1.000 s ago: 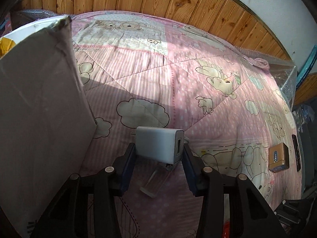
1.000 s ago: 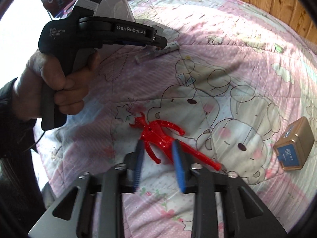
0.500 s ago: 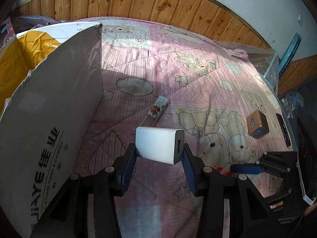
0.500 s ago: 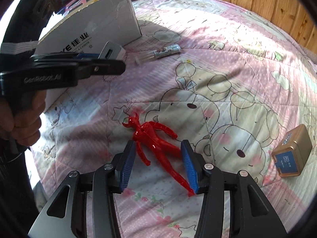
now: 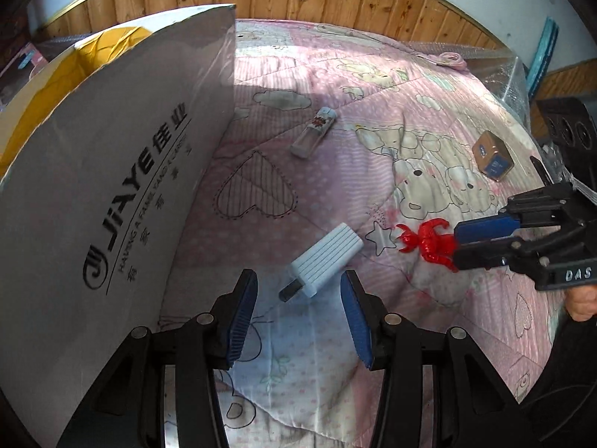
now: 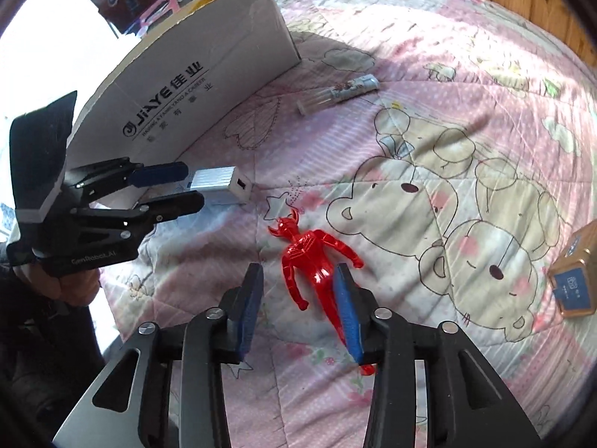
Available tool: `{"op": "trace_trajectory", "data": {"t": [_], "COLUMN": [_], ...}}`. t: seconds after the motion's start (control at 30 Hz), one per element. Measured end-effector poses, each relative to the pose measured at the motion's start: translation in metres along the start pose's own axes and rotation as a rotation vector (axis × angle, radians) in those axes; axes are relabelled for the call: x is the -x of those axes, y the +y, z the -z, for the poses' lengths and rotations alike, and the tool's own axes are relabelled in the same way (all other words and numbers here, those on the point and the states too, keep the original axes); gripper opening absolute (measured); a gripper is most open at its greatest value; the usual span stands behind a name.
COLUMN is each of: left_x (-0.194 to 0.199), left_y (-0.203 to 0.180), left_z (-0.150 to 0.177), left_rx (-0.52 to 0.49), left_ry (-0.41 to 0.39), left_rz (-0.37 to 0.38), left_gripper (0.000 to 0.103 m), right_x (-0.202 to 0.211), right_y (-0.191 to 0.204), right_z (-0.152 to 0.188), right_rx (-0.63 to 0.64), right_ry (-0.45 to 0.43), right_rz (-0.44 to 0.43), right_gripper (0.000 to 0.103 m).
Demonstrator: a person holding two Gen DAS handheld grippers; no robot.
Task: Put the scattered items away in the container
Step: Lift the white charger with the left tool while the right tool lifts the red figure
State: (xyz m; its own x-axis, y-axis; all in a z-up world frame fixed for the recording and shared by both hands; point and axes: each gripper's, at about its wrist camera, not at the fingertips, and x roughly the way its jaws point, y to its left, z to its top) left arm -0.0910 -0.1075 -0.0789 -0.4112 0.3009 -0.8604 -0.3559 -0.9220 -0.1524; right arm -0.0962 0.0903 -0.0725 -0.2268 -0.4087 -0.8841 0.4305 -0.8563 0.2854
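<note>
Progress looks small: four items lie on the bed (image 5: 373,354) outside the cardboard box (image 5: 112,194) at the left, namely the white charger (image 5: 328,257) between the wide fingers of the left tool (image 5: 300,319), the red figure (image 6: 313,261) that the wide right tool (image 6: 300,310) straddles, the small tube (image 5: 315,132) farther off and the brown box (image 5: 492,155) at the far right. Only the left wrist view shows yellow material inside the box, perhaps a bag; only the right wrist view shows the person's hand (image 6: 71,291) on the left tool.

Black left tool (image 5: 298,321) and right tool (image 6: 298,308); blue ribbed pads; silver screws; "GenRobot.AI" lettering
</note>
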Motion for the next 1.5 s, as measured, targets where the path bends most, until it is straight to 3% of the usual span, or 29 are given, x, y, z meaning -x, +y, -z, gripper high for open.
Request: {"op": "trace_trajectory", "data": {"t": [0.1,0.2,0.33,0.37,0.4,0.43,0.47,0.57,0.77,0.87,1.07,1.27,1.43,1.5], "left_x": [0.006,0.009,-0.012,-0.021,-0.028,-0.030,-0.029,-0.022,-0.028,-0.029,-0.014,0.007,-0.013,-0.013], "left_y": [-0.003,-0.020,-0.032,-0.030,-0.027,-0.024,-0.020,-0.011,-0.013,-0.018,-0.009,-0.008,0.001,0.001], "left_z": [-0.001,-0.006,-0.013,-0.013,-0.013,-0.014,-0.015,-0.015,-0.010,-0.012,-0.013,-0.012,-0.002,0.004], "left_rx": [0.017,-0.066,-0.175,-0.174,-0.158,-0.121,-0.077,0.017,-0.017,-0.064,0.028,0.074,0.132,0.116], "left_ry": [-0.023,-0.058,-0.070,-0.046,-0.024,-0.013,-0.006,0.011,-0.006,0.000,0.009,-0.020,0.047,0.023], "left_rz": [0.011,0.013,-0.017,-0.004,-0.005,-0.005,0.007,0.058,0.050,0.028,0.073,0.060,0.027,0.031], "left_gripper": [0.053,0.063,0.063,0.055,0.044,0.043,0.043,0.043,0.044,0.043,0.042,0.042,0.043,0.044], "right_x": [0.000,-0.006,-0.019,-0.019,-0.016,-0.014,-0.012,-0.007,-0.012,-0.007,0.004,0.008,-0.001,-0.005], "right_y": [0.004,0.003,-0.005,-0.008,-0.013,-0.022,-0.033,-0.047,-0.038,-0.045,-0.045,-0.043,-0.030,-0.027], "right_z": [0.001,0.002,0.008,0.008,0.009,0.008,0.007,0.007,0.003,0.004,0.004,-0.002,-0.005,-0.005], "right_rx": [0.061,0.097,0.098,0.073,0.035,-0.021,-0.091,-0.156,-0.117,-0.164,-0.193,-0.203,-0.175,-0.168], "right_ry": [-0.012,0.002,0.042,0.053,0.053,0.056,0.055,0.039,0.022,0.011,-0.025,-0.055,-0.038,-0.030], "right_rz": [0.084,0.141,0.142,0.128,0.113,0.081,0.036,0.034,0.058,0.036,0.037,0.055,0.073,0.081], "right_gripper": [0.049,0.050,0.050,0.048,0.042,0.018,0.016,0.016,0.018,0.016,0.016,0.016,0.016,0.016]}}
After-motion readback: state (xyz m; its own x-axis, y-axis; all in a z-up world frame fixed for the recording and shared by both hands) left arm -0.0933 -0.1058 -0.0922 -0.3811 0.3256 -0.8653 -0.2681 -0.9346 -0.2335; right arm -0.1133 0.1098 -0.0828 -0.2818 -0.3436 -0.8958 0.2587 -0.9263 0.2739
